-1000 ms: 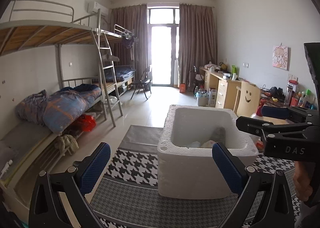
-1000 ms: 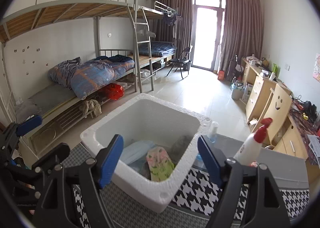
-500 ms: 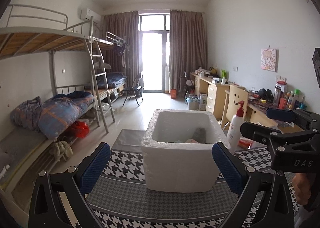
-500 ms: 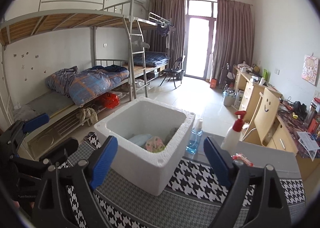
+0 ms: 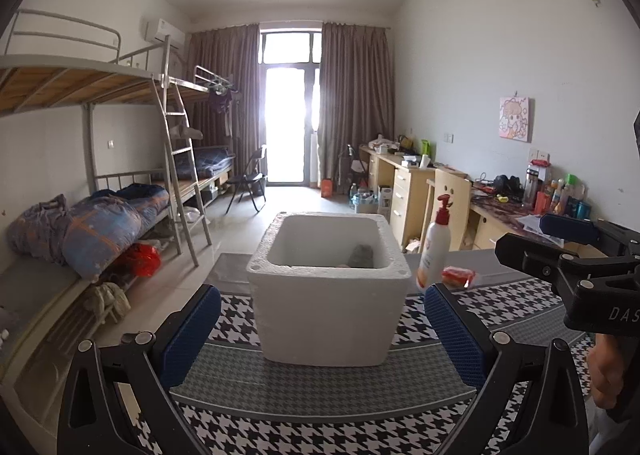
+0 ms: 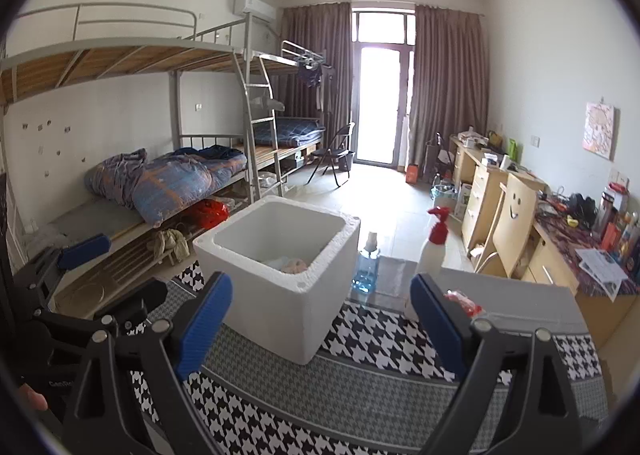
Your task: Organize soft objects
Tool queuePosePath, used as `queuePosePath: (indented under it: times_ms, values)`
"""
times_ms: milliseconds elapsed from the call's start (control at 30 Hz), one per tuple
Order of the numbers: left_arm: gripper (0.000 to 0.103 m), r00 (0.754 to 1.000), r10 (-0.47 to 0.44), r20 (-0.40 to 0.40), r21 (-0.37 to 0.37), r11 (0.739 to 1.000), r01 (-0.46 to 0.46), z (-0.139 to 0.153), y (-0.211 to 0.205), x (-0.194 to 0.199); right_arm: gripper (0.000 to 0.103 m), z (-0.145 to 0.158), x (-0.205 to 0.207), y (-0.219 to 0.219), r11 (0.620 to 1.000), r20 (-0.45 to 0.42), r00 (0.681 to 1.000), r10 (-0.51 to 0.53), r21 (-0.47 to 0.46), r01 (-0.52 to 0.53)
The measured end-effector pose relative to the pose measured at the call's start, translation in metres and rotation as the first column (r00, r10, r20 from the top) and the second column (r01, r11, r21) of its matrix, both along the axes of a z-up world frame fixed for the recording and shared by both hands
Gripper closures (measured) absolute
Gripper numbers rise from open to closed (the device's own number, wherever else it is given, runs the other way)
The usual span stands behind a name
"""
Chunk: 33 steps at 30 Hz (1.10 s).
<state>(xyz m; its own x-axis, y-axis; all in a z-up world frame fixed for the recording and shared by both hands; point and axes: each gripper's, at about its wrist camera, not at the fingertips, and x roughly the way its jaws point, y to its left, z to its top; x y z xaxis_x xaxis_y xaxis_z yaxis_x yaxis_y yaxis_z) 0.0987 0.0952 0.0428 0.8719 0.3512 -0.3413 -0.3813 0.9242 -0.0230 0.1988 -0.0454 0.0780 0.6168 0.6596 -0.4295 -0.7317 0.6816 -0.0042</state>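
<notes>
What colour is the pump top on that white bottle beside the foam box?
Red. The pump top shows best in the left wrist view.

I see a white pump bottle with a red nozzle [image 5: 433, 251] standing upright on the houndstooth-patterned tabletop [image 5: 320, 387], a small red packet [image 5: 459, 276] at its 3 o'clock. A clear blue bottle [image 6: 366, 270] stands at the pump bottle's 9 o'clock. At my 9 o'clock, a grey metal bunk bed [image 6: 168, 159] carries a rumpled blue quilt [image 6: 168, 181].
</notes>
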Motion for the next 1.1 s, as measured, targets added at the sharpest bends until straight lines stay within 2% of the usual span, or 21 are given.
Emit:
queuePosePath:
  times_ms: [400,500,700,1100]
  values:
    - [0.001,0.995,-0.085,0.05,0.024,0.996,0.084,-0.002,-0.037,-0.016,0.005,-0.008,-0.019,-0.045,0.997,0.015,0.999,-0.047,0.067,0.046]
    - [0.001,0.994,-0.099,0.05,0.03,0.995,0.097,-0.003,-0.044,-0.016,0.002,-0.009,-0.027,-0.055,0.995,0.044,0.997,-0.07,0.077,0.066]
    - [0.001,0.99,-0.119,0.078,0.018,0.993,0.118,-0.005,-0.05,-0.024,0.001,-0.011,-0.034,-0.073,0.991,0.049,0.994,-0.097,0.101,0.091]
    - [0.001,0.983,-0.156,0.1,0.045,0.987,0.152,-0.006,-0.069,-0.036,0.001,-0.013,-0.056,-0.097,0.983,0.089,0.984,-0.155,0.117,0.144]
